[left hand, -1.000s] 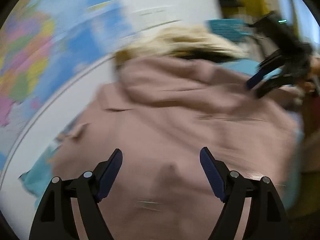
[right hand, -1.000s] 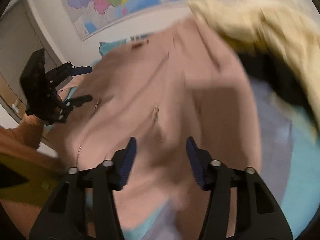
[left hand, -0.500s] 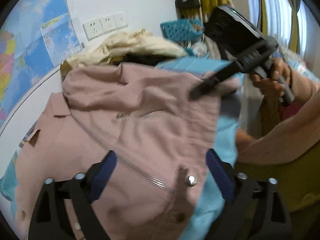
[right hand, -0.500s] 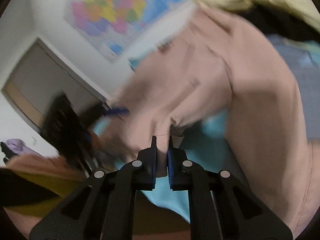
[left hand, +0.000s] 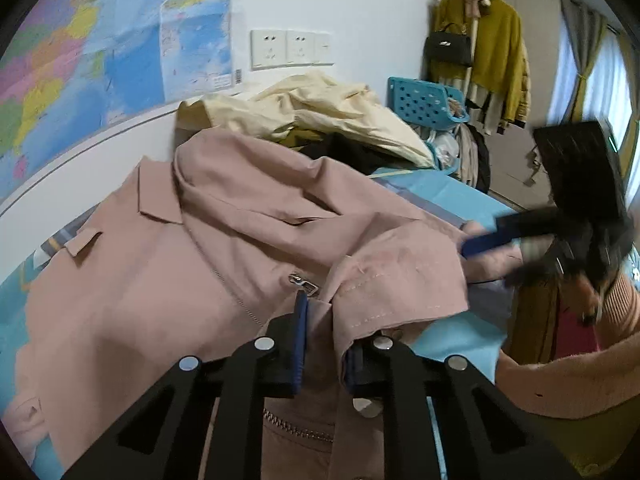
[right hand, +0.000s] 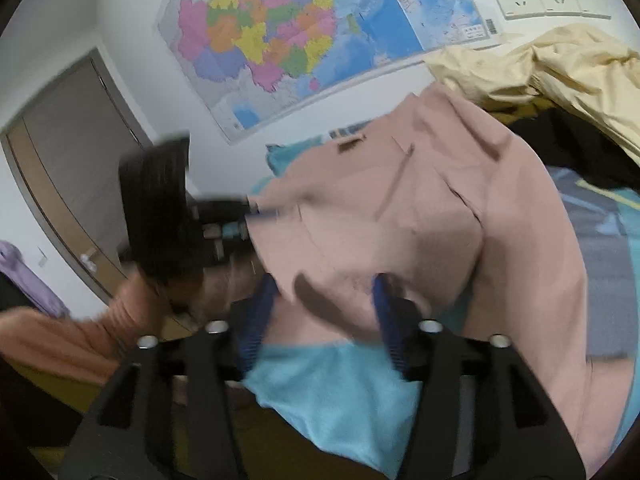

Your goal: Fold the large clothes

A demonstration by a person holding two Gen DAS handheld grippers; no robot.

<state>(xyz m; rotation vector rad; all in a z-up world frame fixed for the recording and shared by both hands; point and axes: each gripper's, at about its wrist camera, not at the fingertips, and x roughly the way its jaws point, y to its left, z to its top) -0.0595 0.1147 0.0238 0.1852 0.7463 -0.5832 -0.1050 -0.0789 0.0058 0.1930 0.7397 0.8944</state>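
A large dusty-pink jacket [left hand: 168,264] with a zip lies spread on a light-blue bed cover [left hand: 452,336]. My left gripper [left hand: 324,312] is shut on the jacket's front hem next to the zip pull. In the right wrist view the same jacket [right hand: 460,216] fills the middle, and my right gripper [right hand: 324,300] is open with its jaws apart over the jacket's near edge. The right gripper also shows in the left wrist view [left hand: 492,240], blurred, at the jacket's right edge. The left gripper shows in the right wrist view [right hand: 240,212], at the jacket's left corner.
A heap of cream and dark clothes [left hand: 320,112] lies at the back by the wall. A blue plastic basket [left hand: 424,100] and hanging yellow coats [left hand: 492,48] stand at the back right. A wall map [right hand: 288,32], sockets [left hand: 288,48] and a door [right hand: 68,152] are behind.
My left gripper has closed on the jacket's front hem. My right gripper, shut on the fabric half a second ago, has opened. Both views have steadied.
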